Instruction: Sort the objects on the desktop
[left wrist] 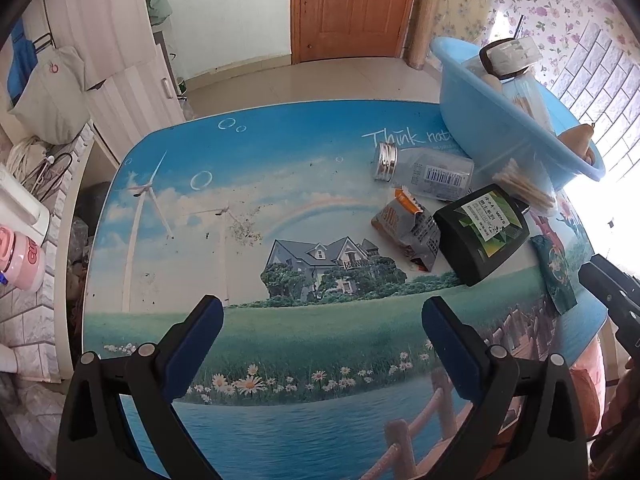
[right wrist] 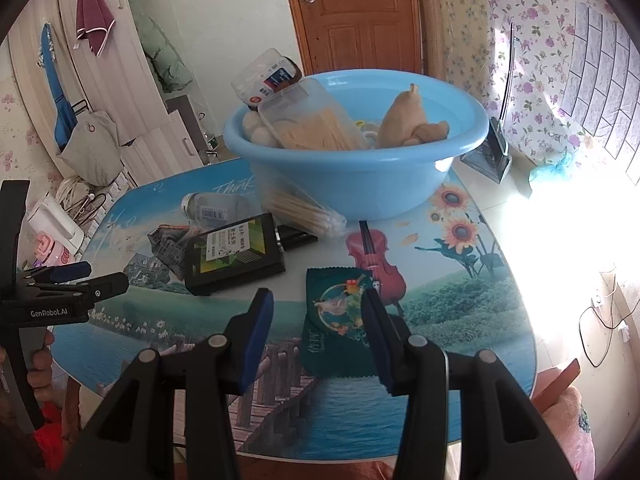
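A blue basin [right wrist: 360,176] stands at the back of the picture-printed table and holds a plush toy [right wrist: 408,120], a clear box of sticks and a jar. In front of it lie a clear bottle [left wrist: 424,172], a crumpled snack wrapper [left wrist: 408,232], a black box with a green label [left wrist: 484,232], a bag of cotton swabs [right wrist: 300,208] and a dark green packet [right wrist: 336,320]. My right gripper [right wrist: 316,308] is open, its jaws on either side of the green packet, just above it. My left gripper [left wrist: 322,312] is open and empty over the bare left front of the table.
The basin also shows in the left wrist view [left wrist: 500,120]. A wooden door [right wrist: 360,16] is behind the table. White cabinets [left wrist: 120,60] and hanging bags stand at the left. A black stand [right wrist: 492,152] sits right of the basin. Bright window glare fills the right side.
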`<state>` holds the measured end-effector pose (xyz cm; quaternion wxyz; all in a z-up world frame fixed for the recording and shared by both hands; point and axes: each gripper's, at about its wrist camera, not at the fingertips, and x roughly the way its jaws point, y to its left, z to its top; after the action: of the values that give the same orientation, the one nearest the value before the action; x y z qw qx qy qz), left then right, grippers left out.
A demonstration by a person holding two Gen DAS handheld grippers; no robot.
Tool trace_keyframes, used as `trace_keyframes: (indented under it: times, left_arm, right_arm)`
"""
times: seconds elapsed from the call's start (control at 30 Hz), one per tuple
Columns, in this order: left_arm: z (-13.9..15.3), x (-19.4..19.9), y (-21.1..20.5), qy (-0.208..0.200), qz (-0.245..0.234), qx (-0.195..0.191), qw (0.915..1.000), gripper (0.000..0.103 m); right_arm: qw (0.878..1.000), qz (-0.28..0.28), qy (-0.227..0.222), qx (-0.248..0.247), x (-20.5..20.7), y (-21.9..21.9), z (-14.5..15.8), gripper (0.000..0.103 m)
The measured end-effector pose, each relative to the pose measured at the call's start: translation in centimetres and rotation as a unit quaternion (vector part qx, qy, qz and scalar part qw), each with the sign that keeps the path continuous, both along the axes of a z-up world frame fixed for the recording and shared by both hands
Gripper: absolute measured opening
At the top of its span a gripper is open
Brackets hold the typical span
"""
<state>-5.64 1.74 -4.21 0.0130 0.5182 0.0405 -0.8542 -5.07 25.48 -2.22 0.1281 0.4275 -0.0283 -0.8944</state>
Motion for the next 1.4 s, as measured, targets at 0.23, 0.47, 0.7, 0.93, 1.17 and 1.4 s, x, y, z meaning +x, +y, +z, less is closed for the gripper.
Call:
trace_keyframes:
  times: [0.23, 0.47, 0.7, 0.93, 1.17, 1.4]
  left_arm:
    - [0.3, 0.2, 0.5, 0.026, -0.011, -0.002, 0.9996, 0.1]
    - [0.8, -0.7, -0.1, 0.072, -0.007, 0.052, 0.996, 0.1]
    - [0.1, -2.0, 1.5, 0.084, -0.047, 0.029, 0.9949, 0.1]
    - [-0.7, -3.2, 1.2, 0.072, -0.065, 0.063, 0.9933, 0.074]
    - [-1.6, -4.0, 2.1, 0.068, -0.078, 0.06, 0.9928, 0.071]
    - [-2.2, -4.2, 3.1, 0.064, -0.105, 0.071, 0.9898, 0.046]
  right_arm:
    - [1.0, -0.003, -0.013, 0.003, -0.2, 0.3, -1.0, 0.045]
    - [1.0, -0.002, -0.02, 0.005, -0.4, 0.4, -1.7, 0.045]
    - [1.0, -0.009, -0.017, 0.012, -0.8, 0.7, -2.0, 0.045]
    - [0.999, -0.025, -0.017, 0.025, -1.2, 0.9, -2.5, 0.053]
    - [0.999, -0.025, -0.024, 0.033, -1.6, 0.6, -3.1, 0.055]
    - [0.999, -0.019, -0.024, 0.044, -2.2, 0.0, -3.7, 0.055]
